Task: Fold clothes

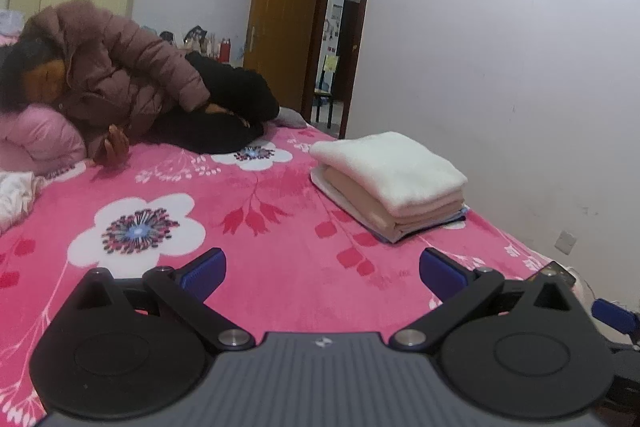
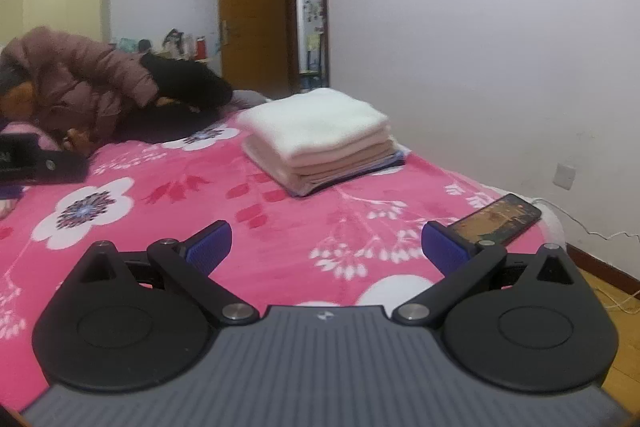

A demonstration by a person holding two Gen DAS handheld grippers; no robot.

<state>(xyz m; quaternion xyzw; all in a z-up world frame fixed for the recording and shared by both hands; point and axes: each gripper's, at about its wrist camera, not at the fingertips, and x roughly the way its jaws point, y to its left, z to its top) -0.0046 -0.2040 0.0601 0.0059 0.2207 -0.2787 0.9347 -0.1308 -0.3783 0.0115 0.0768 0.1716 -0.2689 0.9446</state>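
A person in a brown padded coat (image 1: 120,67) is seen lying at the far left of the pink flowered bedspread (image 1: 280,211). The left gripper (image 1: 322,271) and right gripper (image 2: 326,245) are held low above it, jaws spread wide and empty. A stack of folded clothes (image 2: 320,135) is set ahead to the right, and a phone (image 2: 498,223) is laid at the bed's right edge.

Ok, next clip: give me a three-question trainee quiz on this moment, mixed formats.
1. True or false: the left tool grips a garment.
2. What tops the folded stack? A) white piece B) black piece C) pink piece
3. What lies on the blanket near the right tool, by the bed's edge?

Key: 1. False, both tools are open and hold nothing. 2. A. 3. A phone, screen lit.
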